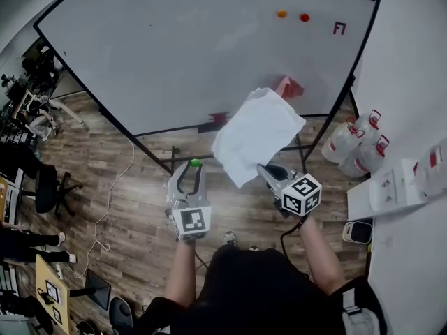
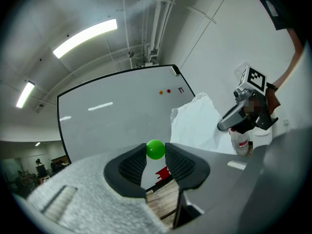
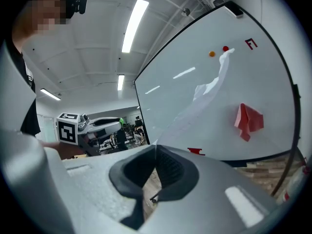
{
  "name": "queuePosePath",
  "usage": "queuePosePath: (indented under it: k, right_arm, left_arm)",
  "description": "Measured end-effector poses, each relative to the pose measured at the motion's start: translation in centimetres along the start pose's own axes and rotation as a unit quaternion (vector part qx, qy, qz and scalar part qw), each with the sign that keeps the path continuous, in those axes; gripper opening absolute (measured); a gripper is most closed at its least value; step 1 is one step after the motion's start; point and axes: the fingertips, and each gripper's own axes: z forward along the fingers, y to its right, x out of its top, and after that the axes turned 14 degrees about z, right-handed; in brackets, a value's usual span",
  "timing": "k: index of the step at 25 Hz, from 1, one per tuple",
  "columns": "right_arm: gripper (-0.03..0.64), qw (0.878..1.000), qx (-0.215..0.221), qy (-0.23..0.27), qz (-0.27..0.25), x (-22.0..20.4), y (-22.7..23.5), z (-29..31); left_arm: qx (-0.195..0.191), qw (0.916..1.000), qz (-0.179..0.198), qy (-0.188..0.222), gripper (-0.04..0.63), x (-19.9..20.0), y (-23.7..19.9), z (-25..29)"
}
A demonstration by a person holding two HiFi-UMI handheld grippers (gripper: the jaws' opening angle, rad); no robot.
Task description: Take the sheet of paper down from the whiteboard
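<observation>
Head view: my right gripper (image 1: 267, 171) pinches the sheet of paper (image 1: 257, 135), which hangs crumpled in front of the whiteboard's (image 1: 174, 54) lower edge. Left gripper view: my left gripper (image 2: 156, 155) is clamped on a green ball (image 2: 156, 149). Right gripper view: the jaws are together on the paper's edge, with the whiteboard behind.

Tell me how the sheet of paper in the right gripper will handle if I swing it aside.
Likely floppy: the sheet of paper bends and curls beyond the right gripper, which pinches it only near one edge. Probably very light, so a quick swing may make it flap. It looks thin; a jerk could tear it at the pinch.
</observation>
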Motion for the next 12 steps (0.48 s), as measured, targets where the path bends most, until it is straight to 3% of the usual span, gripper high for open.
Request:
queuePosePath:
  k: [12]
  right_arm:
    - [0.005, 1.0, 0.004, -0.01, 0.001, -1.3, -0.1, -0.7]
  left_arm:
    - [0.011, 0.9999, 0.006, -0.008, 0.13, 0.2, 0.4, -1.6]
